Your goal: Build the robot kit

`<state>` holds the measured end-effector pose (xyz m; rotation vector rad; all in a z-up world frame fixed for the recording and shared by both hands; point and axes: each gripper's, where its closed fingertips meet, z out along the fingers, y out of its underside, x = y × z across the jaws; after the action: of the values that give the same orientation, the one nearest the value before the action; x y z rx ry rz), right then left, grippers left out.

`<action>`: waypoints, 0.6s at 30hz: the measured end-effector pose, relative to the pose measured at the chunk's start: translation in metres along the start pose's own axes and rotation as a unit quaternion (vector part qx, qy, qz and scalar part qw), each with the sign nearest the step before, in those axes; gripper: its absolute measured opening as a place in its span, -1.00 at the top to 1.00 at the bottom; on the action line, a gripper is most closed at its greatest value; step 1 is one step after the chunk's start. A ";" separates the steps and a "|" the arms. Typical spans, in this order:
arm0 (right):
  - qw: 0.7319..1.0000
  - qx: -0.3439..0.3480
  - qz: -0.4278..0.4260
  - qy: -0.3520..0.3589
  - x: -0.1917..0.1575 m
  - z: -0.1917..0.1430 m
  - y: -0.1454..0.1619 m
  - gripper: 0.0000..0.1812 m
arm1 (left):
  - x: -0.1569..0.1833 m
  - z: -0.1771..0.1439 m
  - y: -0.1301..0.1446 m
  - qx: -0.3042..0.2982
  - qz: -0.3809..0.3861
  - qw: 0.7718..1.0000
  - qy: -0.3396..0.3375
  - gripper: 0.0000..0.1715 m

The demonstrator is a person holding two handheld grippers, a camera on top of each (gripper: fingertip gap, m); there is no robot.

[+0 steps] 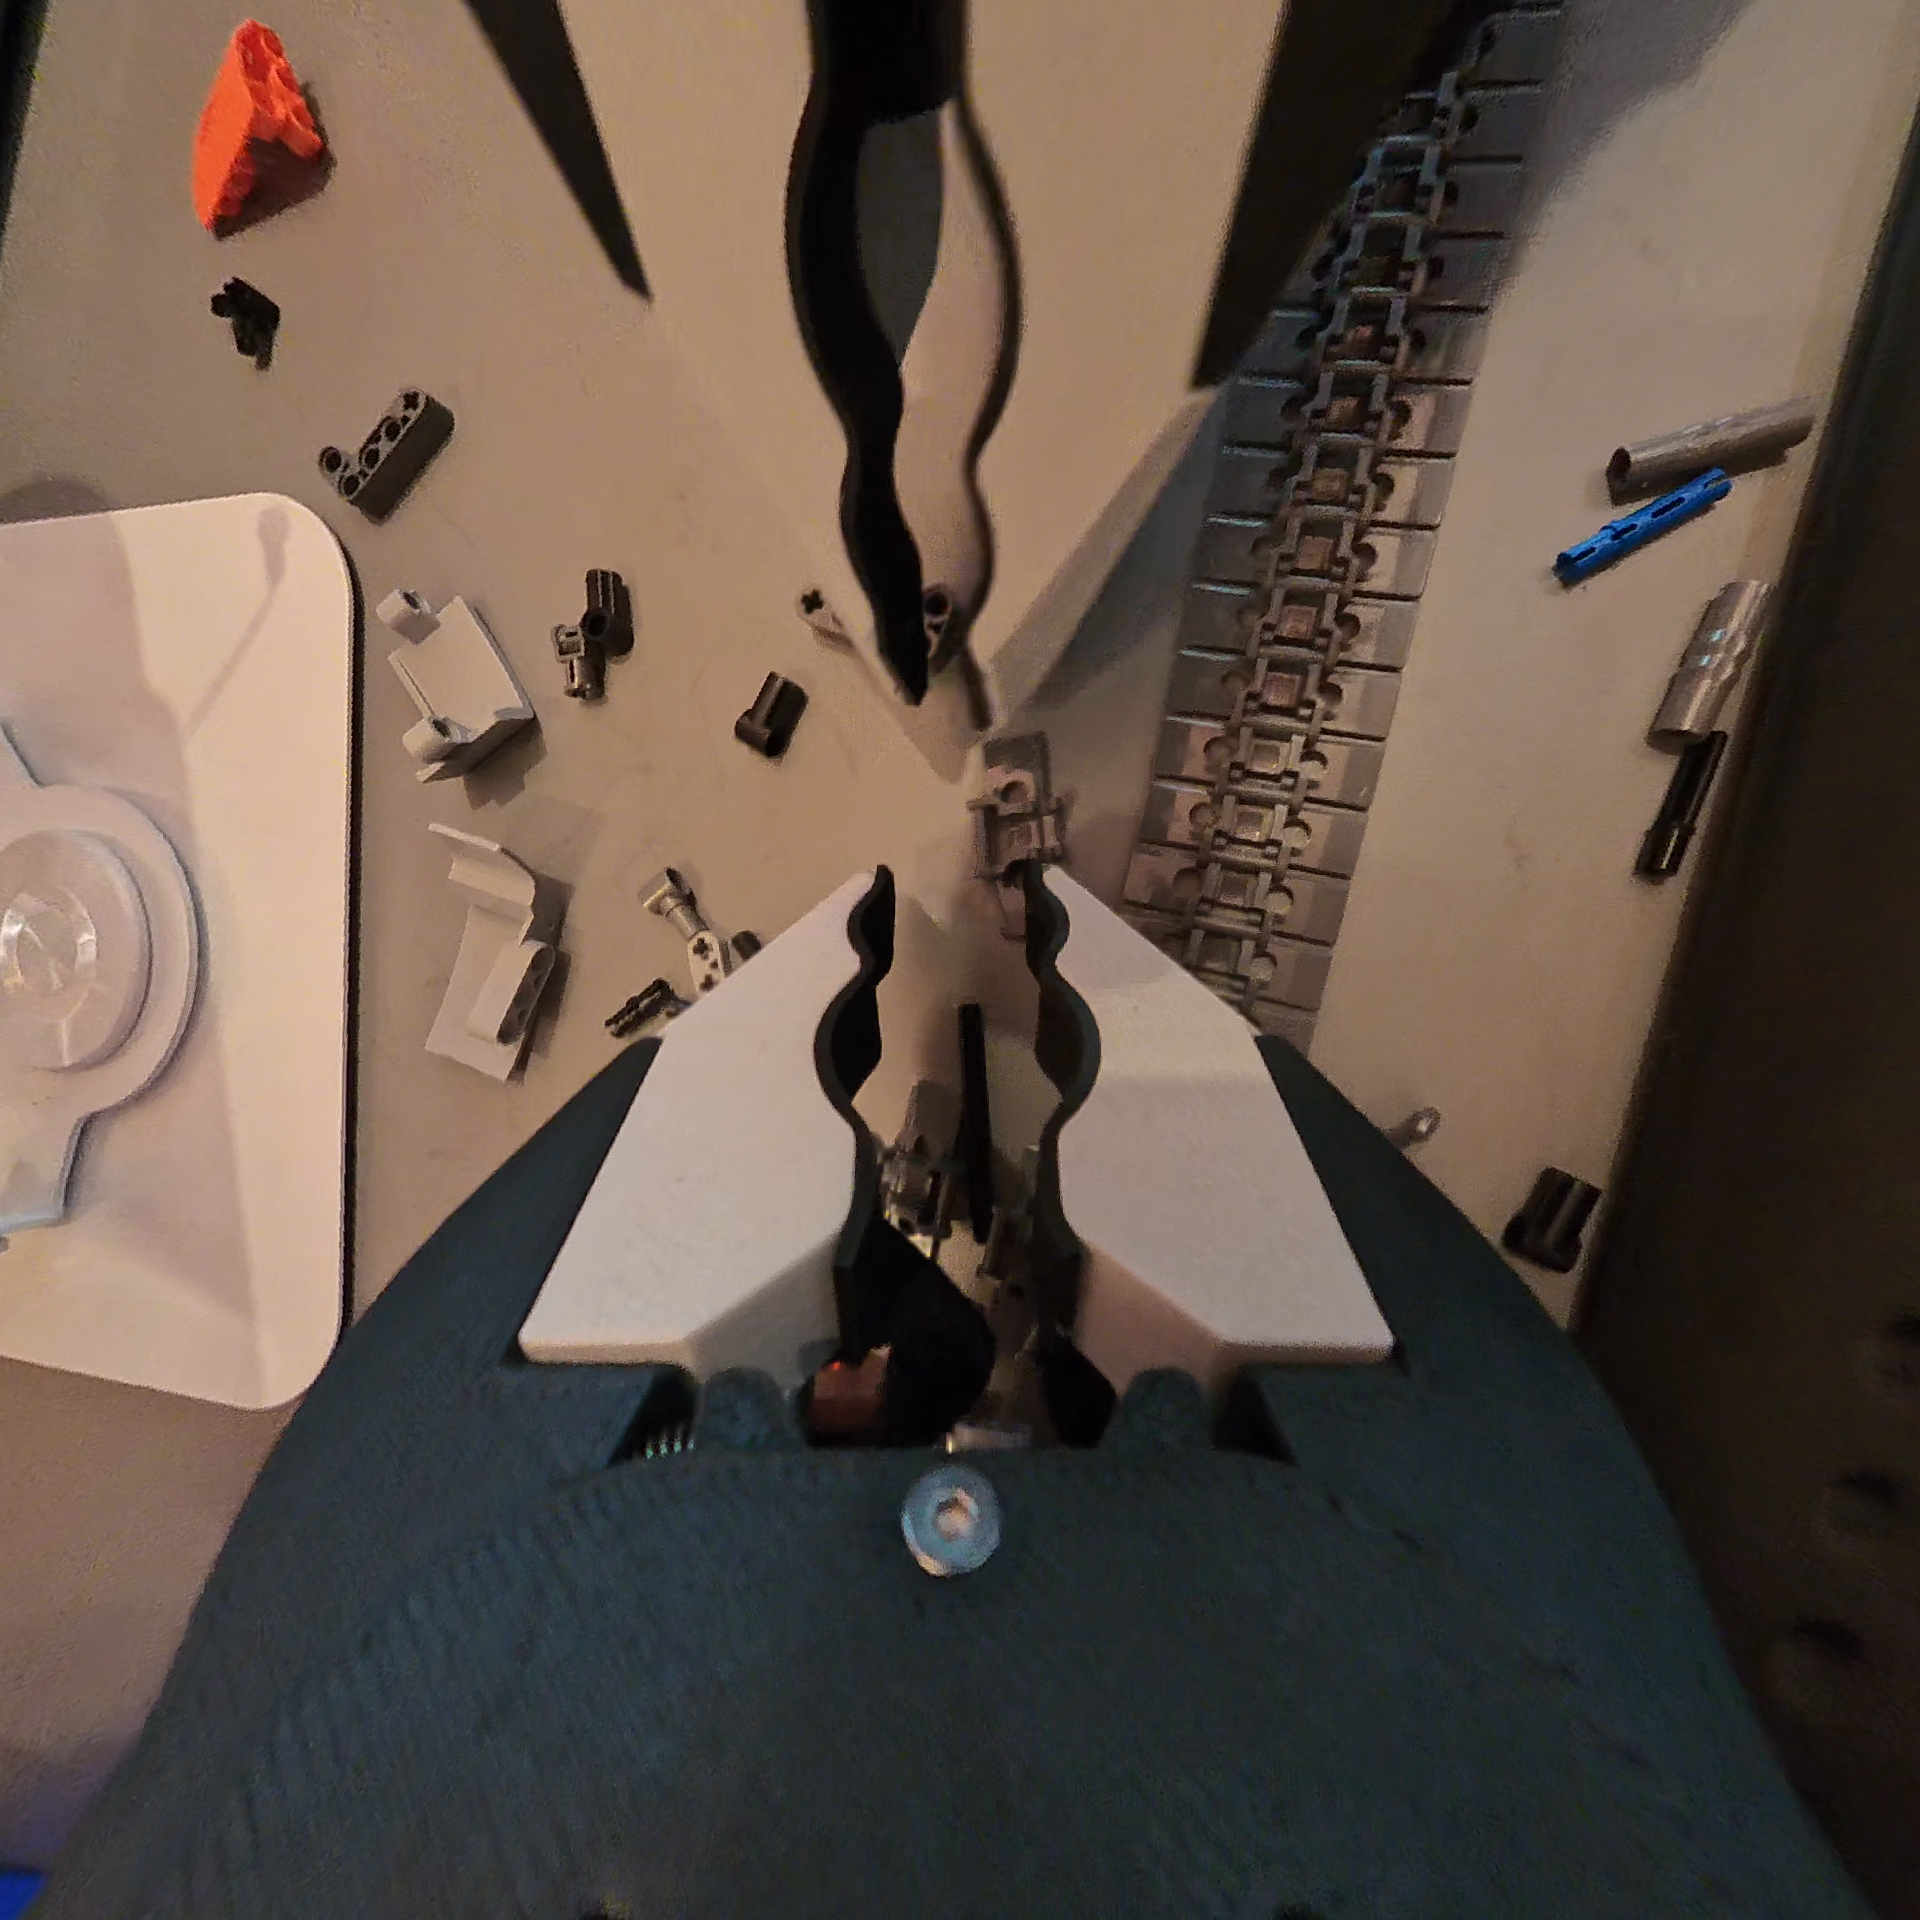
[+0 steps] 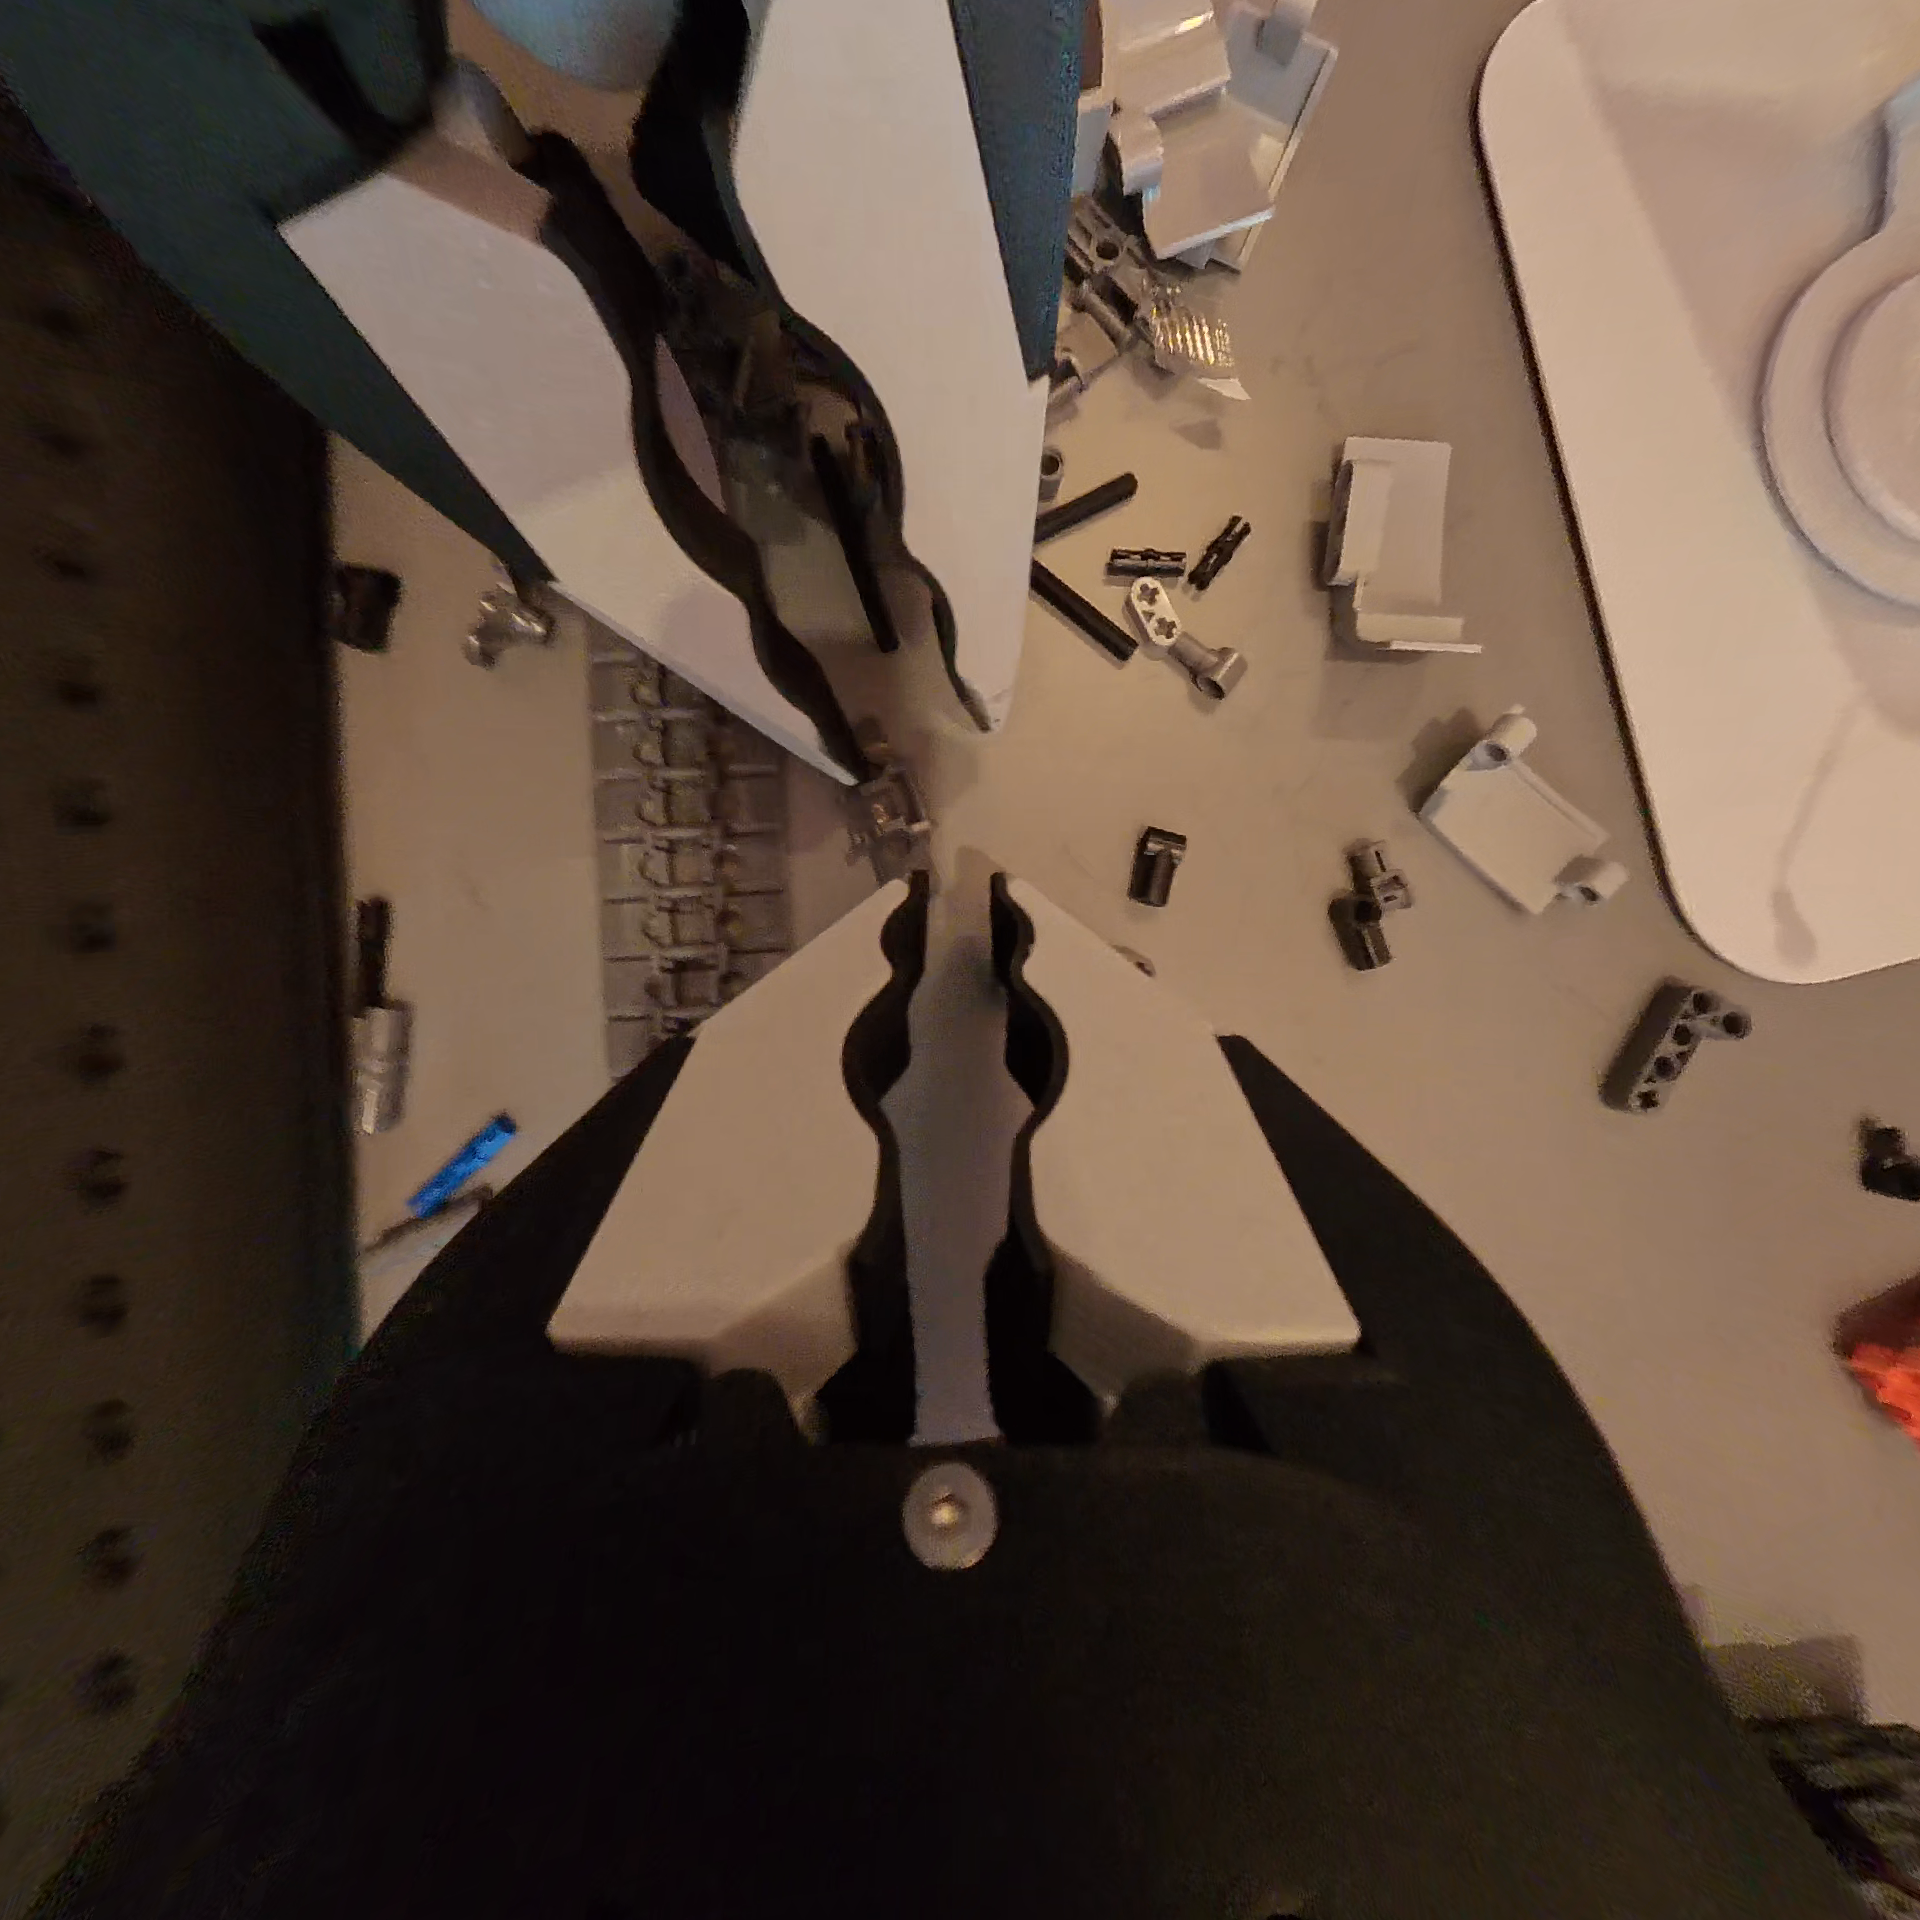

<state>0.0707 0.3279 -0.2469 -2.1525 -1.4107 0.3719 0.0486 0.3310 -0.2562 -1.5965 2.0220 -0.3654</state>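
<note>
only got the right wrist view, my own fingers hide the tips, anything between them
Observer: The left wrist view shows a small dark piece with round holes between the fingertips of the right gripper; gripped or lying beneath, I cannot tell.
Operator: how far does that track strip go
Observer: The grey track strip runs far past the loose link, its far end hidden behind the right gripper.
Operator: anything by the blue axle
Observer: A grey tube lies just beyond the blue axle, side by side with it.
</note>
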 end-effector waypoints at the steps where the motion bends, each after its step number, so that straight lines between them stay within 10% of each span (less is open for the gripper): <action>1: 1.000 0.009 0.015 -0.004 -0.004 -0.001 -0.002 0.84 | 0.000 -0.001 0.002 -0.002 -0.002 1.000 0.000 0.72; 18: 0.999 0.001 0.030 0.012 0.005 0.010 0.000 0.91 | 0.005 0.001 0.000 -0.011 -0.003 1.000 0.001 0.70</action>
<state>0.0681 0.3349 -0.2550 -2.1931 -1.3352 0.3698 0.0487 0.3268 -0.2585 -1.6174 2.0291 -0.3486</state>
